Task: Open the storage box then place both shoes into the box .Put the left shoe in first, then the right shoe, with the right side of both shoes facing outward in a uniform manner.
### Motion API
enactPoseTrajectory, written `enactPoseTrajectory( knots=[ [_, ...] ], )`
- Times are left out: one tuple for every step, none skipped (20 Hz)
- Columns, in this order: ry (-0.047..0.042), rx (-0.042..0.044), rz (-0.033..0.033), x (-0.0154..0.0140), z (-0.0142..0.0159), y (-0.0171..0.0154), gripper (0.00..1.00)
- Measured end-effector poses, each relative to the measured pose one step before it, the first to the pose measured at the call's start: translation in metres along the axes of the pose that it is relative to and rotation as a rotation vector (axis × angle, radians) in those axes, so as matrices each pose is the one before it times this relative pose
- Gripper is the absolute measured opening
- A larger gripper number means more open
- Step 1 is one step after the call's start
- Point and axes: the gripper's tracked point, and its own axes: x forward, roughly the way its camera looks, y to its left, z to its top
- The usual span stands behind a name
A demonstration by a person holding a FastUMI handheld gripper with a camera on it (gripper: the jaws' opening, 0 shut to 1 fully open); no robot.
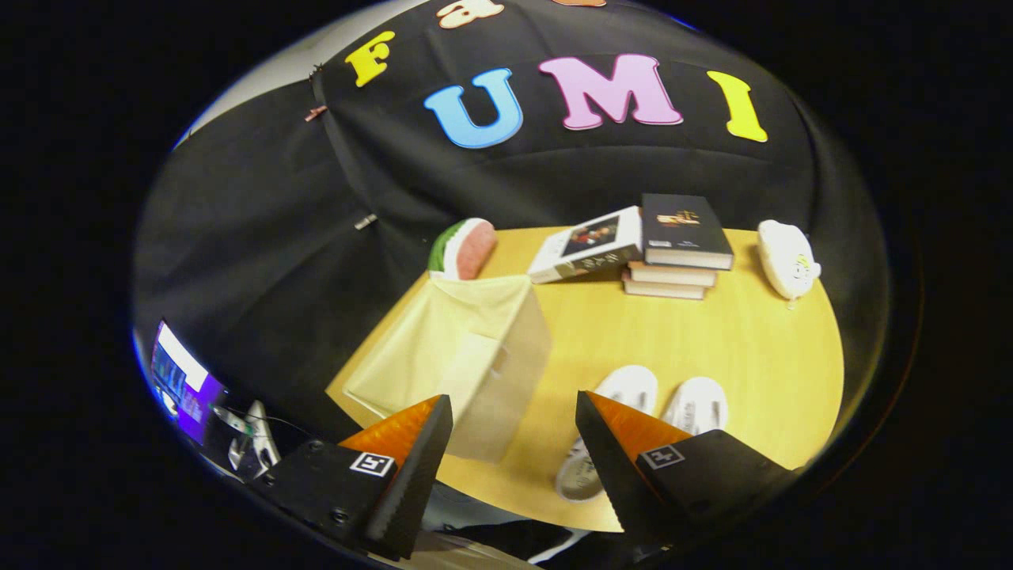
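I held the gripper (514, 443) wide open, gripping nothing, above the table (752, 348). The storage box (467, 356) stood at eleven o'clock of the fingers, both shoes (633, 396) at one o'clock.

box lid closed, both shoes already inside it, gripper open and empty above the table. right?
Wrong on the shoes. The gripper view shows both white shoes lying on the table beside the storage box, just beyond the right finger, not inside. The rest holds: lid closed, gripper open and empty.
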Motion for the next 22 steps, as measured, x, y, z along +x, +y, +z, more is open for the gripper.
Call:
enactPoseTrajectory(
  knots=[
    [0.03011,-0.00650,-0.02965,0.00071,-0.01706,-0.01065,0.96],
    [0.02517,-0.00494,-0.03136,-0.00081,-0.01584,-0.00796,0.93],
    [0.01754,-0.00721,-0.02721,0.00271,-0.00897,-0.00815,0.87],
    [0.02016,-0.01494,-0.03044,0.00560,-0.01067,-0.00901,0.84],
    [0.01860,-0.01929,-0.02705,0.00686,-0.01058,-0.00869,0.79],
    [0.01747,-0.01977,-0.02852,0.00734,-0.00751,-0.00867,0.78],
    [0.01555,-0.01808,-0.02393,0.00585,-0.00346,-0.00679,0.75],
    [0.01205,-0.02409,-0.02833,0.00895,-0.00441,-0.00739,0.72],
    [0.01645,-0.02137,-0.02532,0.01017,-0.00350,-0.00588,0.70],
    [0.00735,-0.01163,-0.01325,0.00961,-0.00128,-0.00237,0.69],
    [0.00939,-0.01002,-0.01194,0.00813,-0.00176,-0.00229,0.67],
    [0.00610,-0.01072,-0.01833,0.00912,-0.00083,-0.00281,0.66],
    [0.01451,-0.00440,-0.00331,0.00841,-0.00254,0.00011,0.63],
    [0.00555,0.00270,-0.00775,0.00872,-0.00186,0.00059,0.61],
    [0.01319,-0.00528,-0.01108,0.00490,-0.00335,0.00027,0.59],
    [0.01511,-0.00960,-0.00579,0.00409,-0.00465,0.00090,0.57],
    [0.01328,-0.00242,0.00547,-0.00103,0.00045,0.00007,0.52],
    [0.00322,0.00857,0.01096,-0.00504,0.00134,0.00178,0.52],
    [0.00638,0.00267,0.00641,-0.00519,-0.00092,0.00092,0.50],
    [0.01304,-0.01132,-0.00532,-0.00590,-0.00241,-0.00283,0.49],
    [0.01184,-0.02341,-0.02045,-0.00282,-0.00362,-0.00623,0.52],
    [-0.00567,-0.02254,-0.01559,0.00076,0.00116,-0.00558,0.52]
  ],
)
